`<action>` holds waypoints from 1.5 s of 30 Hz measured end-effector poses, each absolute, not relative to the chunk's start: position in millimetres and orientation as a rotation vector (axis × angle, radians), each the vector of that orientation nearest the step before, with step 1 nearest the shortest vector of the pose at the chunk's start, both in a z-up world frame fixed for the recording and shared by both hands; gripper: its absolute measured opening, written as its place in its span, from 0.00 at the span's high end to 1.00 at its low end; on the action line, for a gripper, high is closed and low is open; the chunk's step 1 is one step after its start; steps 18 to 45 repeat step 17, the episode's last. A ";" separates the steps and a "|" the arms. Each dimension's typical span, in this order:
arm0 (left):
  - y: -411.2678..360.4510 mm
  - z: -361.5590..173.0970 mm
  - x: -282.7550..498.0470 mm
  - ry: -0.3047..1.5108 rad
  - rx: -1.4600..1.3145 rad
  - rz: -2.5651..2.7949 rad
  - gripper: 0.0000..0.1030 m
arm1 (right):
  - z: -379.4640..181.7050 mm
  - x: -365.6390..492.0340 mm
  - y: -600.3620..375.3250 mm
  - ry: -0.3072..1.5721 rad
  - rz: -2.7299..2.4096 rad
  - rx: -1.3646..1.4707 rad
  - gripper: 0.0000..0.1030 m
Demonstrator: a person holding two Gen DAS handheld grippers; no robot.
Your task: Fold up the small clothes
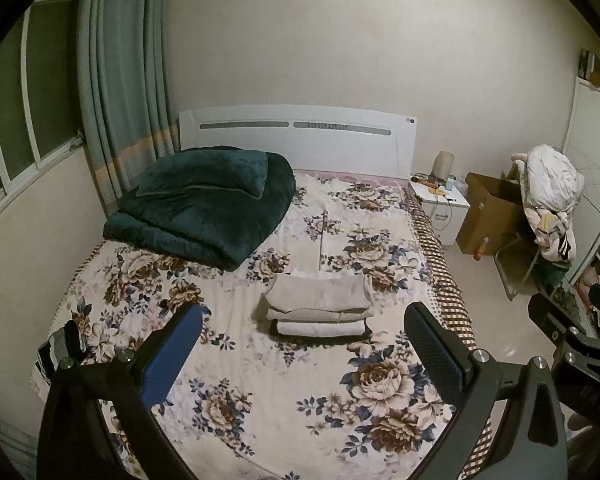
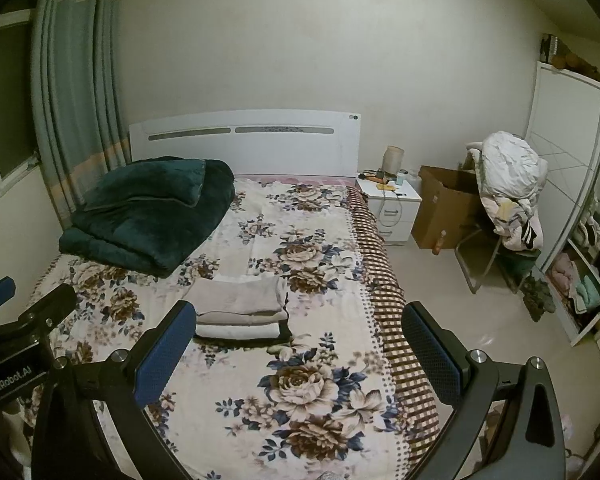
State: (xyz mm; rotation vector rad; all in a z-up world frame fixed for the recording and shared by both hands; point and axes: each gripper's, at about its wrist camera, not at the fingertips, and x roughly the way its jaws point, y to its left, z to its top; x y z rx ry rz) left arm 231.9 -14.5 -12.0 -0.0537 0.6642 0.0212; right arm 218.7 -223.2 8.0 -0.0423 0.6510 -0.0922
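Observation:
A stack of folded pale grey and white small clothes (image 1: pixel 320 306) lies in the middle of the floral bed cover (image 1: pixel 260 380); a dark piece sits at the bottom of the stack. It also shows in the right wrist view (image 2: pixel 240 308). My left gripper (image 1: pixel 304 320) is open and empty, held above the bed short of the stack. My right gripper (image 2: pixel 300 316) is open and empty, to the right of the left one, over the bed's near right part. The left gripper's body (image 2: pixel 16 320) shows at the left edge of the right wrist view.
A folded dark green quilt with a pillow (image 1: pixel 204 204) lies at the bed's far left by the white headboard (image 1: pixel 296 136). A white nightstand (image 2: pixel 392 204), a cardboard box (image 2: pixel 444 208) and a chair piled with clothes (image 2: pixel 508 188) stand right of the bed. A wardrobe (image 2: pixel 572 200) is at far right.

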 end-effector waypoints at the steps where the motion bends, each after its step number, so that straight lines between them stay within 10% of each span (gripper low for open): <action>1: -14.0 -12.1 231.5 0.665 -0.055 0.022 0.00 | 8.3 218.6 -221.5 0.650 -0.089 -0.042 0.00; 45: -12.4 -8.7 224.8 0.657 -0.063 0.027 0.00 | 6.7 217.1 -220.0 0.647 -0.090 -0.041 0.00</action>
